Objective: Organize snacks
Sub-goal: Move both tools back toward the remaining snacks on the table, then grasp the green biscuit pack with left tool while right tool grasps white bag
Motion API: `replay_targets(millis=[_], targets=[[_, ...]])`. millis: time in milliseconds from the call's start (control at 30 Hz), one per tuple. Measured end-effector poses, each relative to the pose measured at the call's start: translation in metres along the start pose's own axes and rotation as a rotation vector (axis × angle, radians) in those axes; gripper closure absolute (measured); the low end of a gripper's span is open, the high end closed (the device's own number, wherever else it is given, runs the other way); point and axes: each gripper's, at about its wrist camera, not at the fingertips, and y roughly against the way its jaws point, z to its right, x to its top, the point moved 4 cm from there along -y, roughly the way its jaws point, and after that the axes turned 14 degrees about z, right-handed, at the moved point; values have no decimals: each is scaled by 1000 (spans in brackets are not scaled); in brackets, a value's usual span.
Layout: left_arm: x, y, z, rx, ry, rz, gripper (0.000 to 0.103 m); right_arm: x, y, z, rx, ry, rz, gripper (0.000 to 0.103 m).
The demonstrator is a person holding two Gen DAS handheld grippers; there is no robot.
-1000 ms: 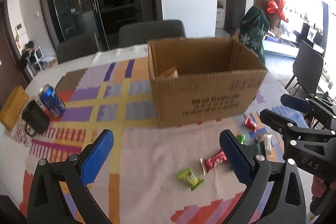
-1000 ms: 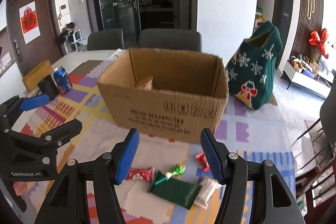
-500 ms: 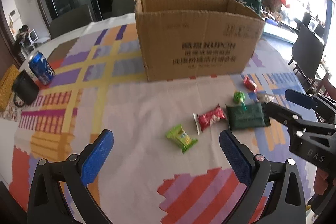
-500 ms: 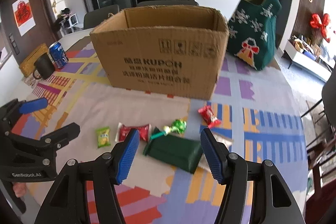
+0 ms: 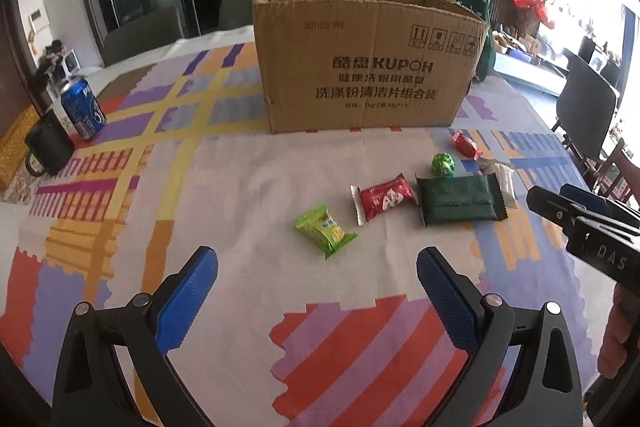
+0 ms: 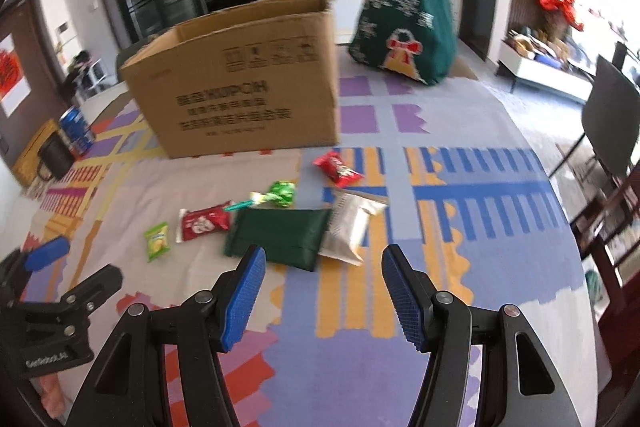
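Observation:
An open cardboard box point(image 5: 368, 63) stands on the patterned tablecloth; it also shows in the right wrist view point(image 6: 240, 83). In front of it lie several snacks: a light green packet point(image 5: 326, 231), a red packet point(image 5: 384, 197), a dark green pack point(image 5: 460, 201), a green lollipop point(image 5: 443, 165), a red candy point(image 5: 466, 145) and a silver packet point(image 6: 348, 223). My left gripper point(image 5: 316, 301) is open and empty, just short of the light green packet. My right gripper point(image 6: 322, 295) is open and empty, just short of the dark green pack point(image 6: 280, 235).
A blue can point(image 5: 82, 107) and a black mug point(image 5: 48, 147) stand at the left edge. A green Christmas bag point(image 6: 408, 11) stands right of the box. Dark chairs point(image 6: 612, 119) stand off the table's right edge.
Both grippers have dropped lower and closer to the snacks, so the box's inside is now hidden. The right gripper has swung right. Both stay open.

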Motion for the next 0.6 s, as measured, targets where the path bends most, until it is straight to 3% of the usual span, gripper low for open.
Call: replay_targets(millis=[100, 300, 400, 600], targets=[[1, -6, -1, -7, 8, 0, 6, 1, -4, 5, 1, -38, 7, 42], [-3, -34, -8, -22, 85, -77, 18, 2, -21, 9, -32, -70, 23, 43], [-8, -44, -7, -25, 106, -110, 27, 2, -30, 9, -28, -81, 22, 48], [-10, -59, -1, -27, 124, -129, 34, 3, -46, 17, -12, -141, 20, 53]])
